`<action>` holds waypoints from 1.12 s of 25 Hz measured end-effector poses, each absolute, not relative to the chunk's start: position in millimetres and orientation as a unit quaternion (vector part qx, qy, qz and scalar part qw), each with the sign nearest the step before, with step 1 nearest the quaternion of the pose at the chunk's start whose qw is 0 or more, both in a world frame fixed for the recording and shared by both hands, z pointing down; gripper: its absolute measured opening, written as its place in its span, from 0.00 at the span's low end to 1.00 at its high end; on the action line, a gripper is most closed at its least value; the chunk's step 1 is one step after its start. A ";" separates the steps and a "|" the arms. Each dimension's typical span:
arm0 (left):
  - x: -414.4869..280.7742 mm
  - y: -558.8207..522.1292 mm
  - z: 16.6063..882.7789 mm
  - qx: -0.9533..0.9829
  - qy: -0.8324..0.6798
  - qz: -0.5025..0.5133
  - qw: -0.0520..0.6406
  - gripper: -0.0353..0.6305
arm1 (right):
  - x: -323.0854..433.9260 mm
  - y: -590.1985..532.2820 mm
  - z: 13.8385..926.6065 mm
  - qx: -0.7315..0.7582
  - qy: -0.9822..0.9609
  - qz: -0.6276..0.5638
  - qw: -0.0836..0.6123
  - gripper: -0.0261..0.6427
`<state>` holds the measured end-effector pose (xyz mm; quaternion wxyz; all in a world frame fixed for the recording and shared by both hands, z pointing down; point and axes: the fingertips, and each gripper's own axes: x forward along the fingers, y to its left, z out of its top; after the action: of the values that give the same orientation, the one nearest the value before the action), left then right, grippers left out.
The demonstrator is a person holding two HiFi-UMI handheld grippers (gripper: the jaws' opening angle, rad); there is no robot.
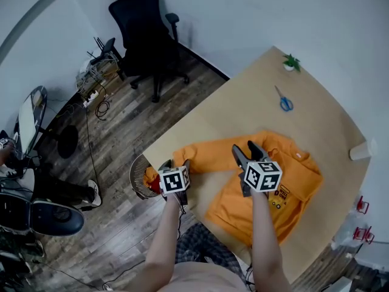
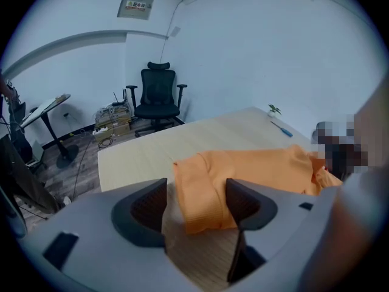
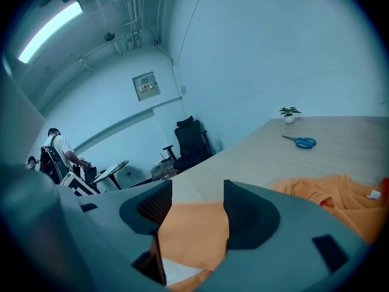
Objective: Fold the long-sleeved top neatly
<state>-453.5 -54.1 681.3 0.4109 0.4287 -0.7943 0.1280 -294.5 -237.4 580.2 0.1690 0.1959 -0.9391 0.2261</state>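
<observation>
left gripper (image 2: 196,201): gapes astride sleeve cuff (image 2: 206,215), nearer hand, sleeve runs straight ahead | right gripper (image 3: 196,204): clamps orange long-sleeved top (image 1: 290,178) near shoulder

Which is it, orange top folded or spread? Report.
Spread, not yet folded: the orange top lies flat on the table, one sleeve stretched out.

The top (image 1: 304,169) looks soft, matt knit cloth; the table (image 1: 255,102) smooth, perhaps laminated wood.
</observation>
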 end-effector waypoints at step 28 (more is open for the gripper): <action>-435.2 -183.2 505.1 0.530 -0.817 0.078 0.213 0.13 | -165.7 -285.3 573.6 0.326 -0.902 0.244 0.146 0.39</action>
<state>-435.2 -183.2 505.1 0.2132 0.5303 -0.8169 0.0777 -165.7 -285.3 573.6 0.1459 0.3261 -0.9015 0.2441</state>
